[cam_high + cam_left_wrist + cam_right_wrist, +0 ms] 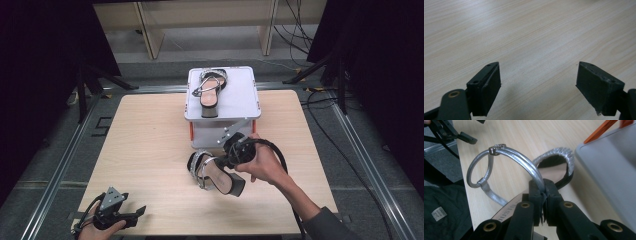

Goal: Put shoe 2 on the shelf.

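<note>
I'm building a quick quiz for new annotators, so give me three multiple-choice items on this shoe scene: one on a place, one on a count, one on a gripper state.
1. Where does the sandal on the box rest?
A. on the lid of the grey box
B. on the floor
C. at the table's left edge

2. How many sandals are in sight?
A. one
B. two
C. four

3. How does the right gripper stand?
A. wide open over bare wood
B. lying loose on the table
C. shut on the silver strap of the held sandal

Answers:
1 A, the high view shows that sandal lying on the lid.
2 B, one lies on the box and one is held above the table.
3 C, the right gripper view shows both jaws pinched on the strap, while the left gripper stands open above the wood.
</note>
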